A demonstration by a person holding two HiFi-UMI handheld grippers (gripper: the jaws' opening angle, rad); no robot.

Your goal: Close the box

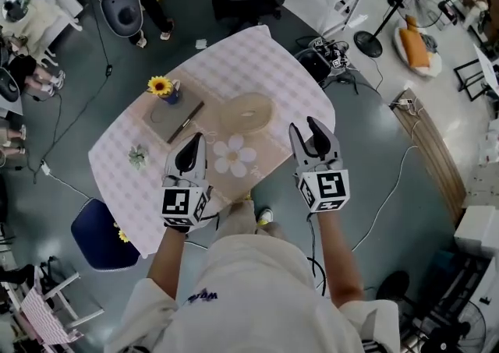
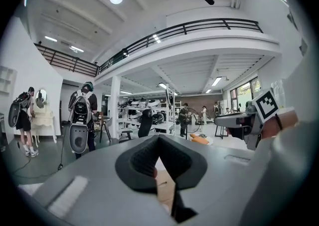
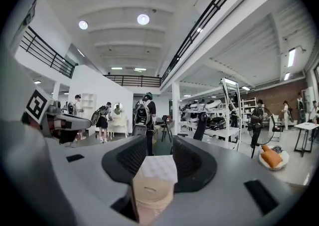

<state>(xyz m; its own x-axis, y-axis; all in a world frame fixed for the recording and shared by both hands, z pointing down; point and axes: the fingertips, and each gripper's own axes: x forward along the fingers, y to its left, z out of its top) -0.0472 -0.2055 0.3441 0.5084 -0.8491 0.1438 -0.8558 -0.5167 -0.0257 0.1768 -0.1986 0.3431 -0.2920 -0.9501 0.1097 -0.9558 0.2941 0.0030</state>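
The round pale beige box [image 1: 245, 114] sits near the middle of the table, on a beige mat [image 1: 274, 153] laid over the pink-and-white checked tablecloth [image 1: 257, 55]; from above its top reads as a flat disc with a small oval mark at the centre, and no loose lid lies anywhere beside it, so I judge it may already be shut, though the head view is too small to settle whether the lid is seated; neither tool touches it, so if closing is left to do, the whole of it is left; just beside the box, toward the person, lies a white flower-shaped piece [image 1: 234, 157], and on its other side a grey notebook [image 1: 173, 119] with a pen across it and a yellow sunflower in a blue pot [image 1: 161, 86]; the left gripper [image 1: 191, 150] hangs over the near edge of the table with its jaws drawn together at the tips and nothing between them; the right gripper [image 1: 310, 137] is level with it at the table's near right corner, jaws standing apart and gripping nothing; its own view shows the box [image 3: 152, 190] low in the gap, well apart from the pads; both forearms reach forward, side by side, the tools aimed outward across the table rather than down at it.
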